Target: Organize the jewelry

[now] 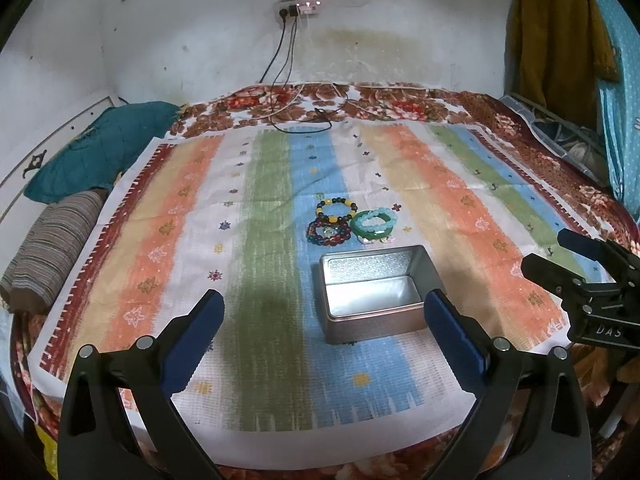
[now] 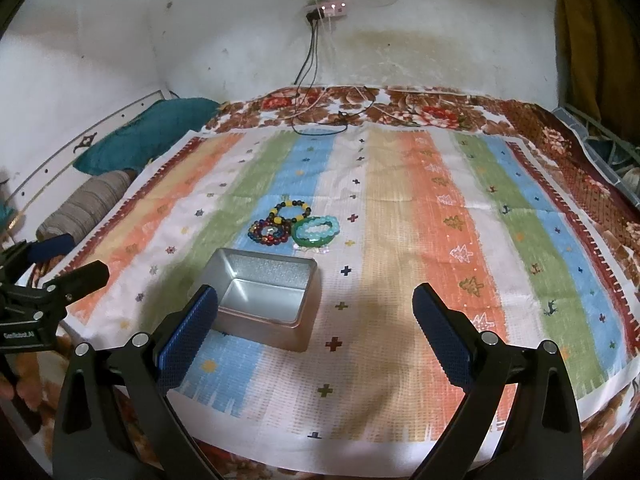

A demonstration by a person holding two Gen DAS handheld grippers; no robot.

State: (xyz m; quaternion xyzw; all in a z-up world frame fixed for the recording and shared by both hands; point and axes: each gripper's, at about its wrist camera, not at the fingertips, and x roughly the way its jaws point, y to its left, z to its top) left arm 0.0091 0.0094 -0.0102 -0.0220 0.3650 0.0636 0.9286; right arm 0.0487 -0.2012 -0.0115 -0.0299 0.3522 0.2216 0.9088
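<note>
An open, empty silver tin box (image 1: pixel 372 292) stands on the striped cloth; it also shows in the right wrist view (image 2: pixel 266 304). Just beyond it lie beaded bracelets: a black-and-yellow one (image 1: pixel 336 208) (image 2: pixel 291 210), a dark red-and-blue one (image 1: pixel 329 232) (image 2: pixel 270 233), and a stack of turquoise and green ones (image 1: pixel 375 222) (image 2: pixel 316 230). My left gripper (image 1: pixel 324 308) is open and empty, short of the box. My right gripper (image 2: pixel 316 304) is open and empty, near the box's right side; it shows at the right edge of the left wrist view (image 1: pixel 560 256).
The striped cloth (image 1: pixel 460 200) covers a floral blanket (image 1: pixel 380 104) on a bed against a white wall. A teal pillow (image 1: pixel 100 148) and a striped roll (image 1: pixel 52 248) lie at the left. Charger cables (image 1: pixel 304 120) trail from a wall socket onto the far edge. Clothes (image 1: pixel 560 40) hang at right.
</note>
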